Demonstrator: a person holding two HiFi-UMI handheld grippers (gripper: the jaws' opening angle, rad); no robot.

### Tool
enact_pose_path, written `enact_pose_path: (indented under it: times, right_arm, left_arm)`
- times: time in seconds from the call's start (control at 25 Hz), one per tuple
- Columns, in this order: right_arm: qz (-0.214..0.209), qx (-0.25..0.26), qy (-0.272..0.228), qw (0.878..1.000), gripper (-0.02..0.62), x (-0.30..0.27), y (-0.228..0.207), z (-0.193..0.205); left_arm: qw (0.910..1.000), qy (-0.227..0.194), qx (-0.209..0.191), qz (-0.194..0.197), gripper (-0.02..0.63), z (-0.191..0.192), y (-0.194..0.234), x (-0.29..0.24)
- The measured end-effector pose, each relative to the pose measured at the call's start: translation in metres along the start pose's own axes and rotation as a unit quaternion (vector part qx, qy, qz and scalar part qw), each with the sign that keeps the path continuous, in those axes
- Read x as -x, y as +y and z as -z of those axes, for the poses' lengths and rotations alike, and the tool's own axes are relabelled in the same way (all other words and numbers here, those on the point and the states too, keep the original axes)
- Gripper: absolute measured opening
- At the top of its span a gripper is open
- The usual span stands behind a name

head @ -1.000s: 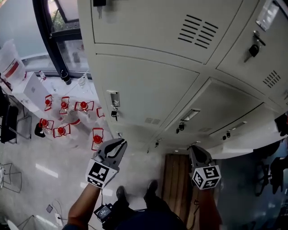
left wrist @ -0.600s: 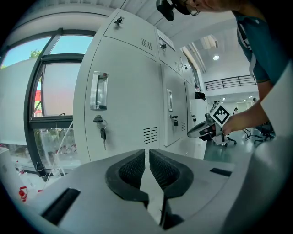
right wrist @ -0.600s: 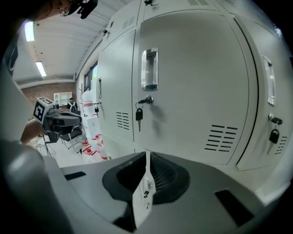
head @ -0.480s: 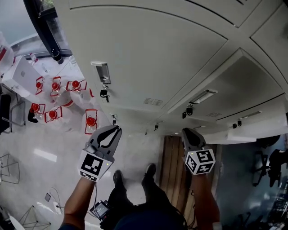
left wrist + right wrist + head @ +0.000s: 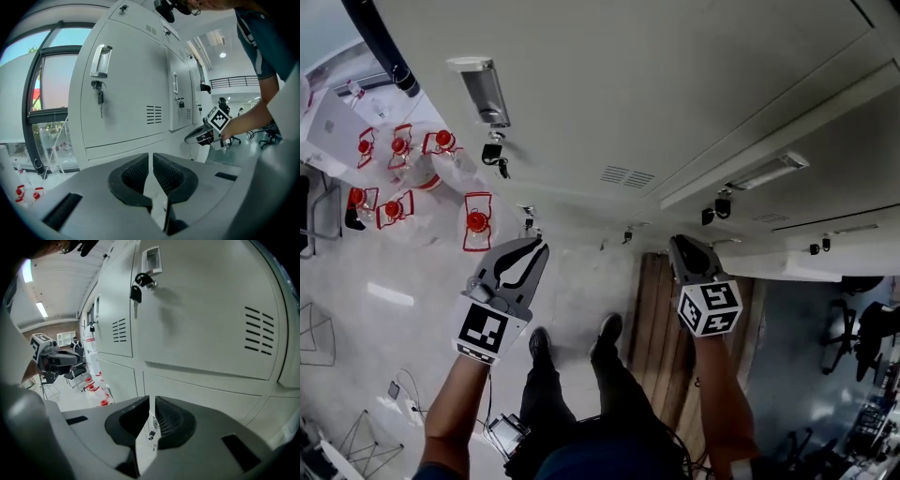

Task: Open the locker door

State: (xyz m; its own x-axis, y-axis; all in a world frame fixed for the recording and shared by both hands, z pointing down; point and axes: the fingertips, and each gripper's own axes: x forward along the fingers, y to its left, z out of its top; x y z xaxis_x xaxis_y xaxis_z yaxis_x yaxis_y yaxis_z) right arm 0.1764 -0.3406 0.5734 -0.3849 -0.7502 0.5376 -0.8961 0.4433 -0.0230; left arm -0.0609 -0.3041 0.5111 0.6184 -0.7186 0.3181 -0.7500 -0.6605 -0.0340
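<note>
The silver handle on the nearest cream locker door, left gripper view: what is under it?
Under the silver handle sits a small lock with a dark key hanging from it. The cream metal locker door is shut, so its inside cannot be seen.

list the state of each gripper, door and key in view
left gripper, shut, empty
right gripper, shut, empty
left door, closed
left key, hanging from the lock
right door, closed
right key, hanging from the lock
</note>
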Motion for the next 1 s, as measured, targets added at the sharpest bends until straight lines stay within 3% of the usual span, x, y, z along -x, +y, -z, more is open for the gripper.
enact_pose_path:
  times: [0.36, 1.0]
  right_arm:
    - [-0.016, -0.008, 0.024, 1.0, 0.038, -0.056, 0.01, 0.048]
    - [-0.017, -0.002, 0.063, 0.998, 0.04, -0.13, 0.011, 0.116]
  left_arm:
    - [0.9998, 0.017, 0.003, -0.006, 0.044, 0.041, 0.011, -0.016]
    - [0.9998, 0.013, 0.012, 0.004, 0.044, 0.079, 0.009, -0.039]
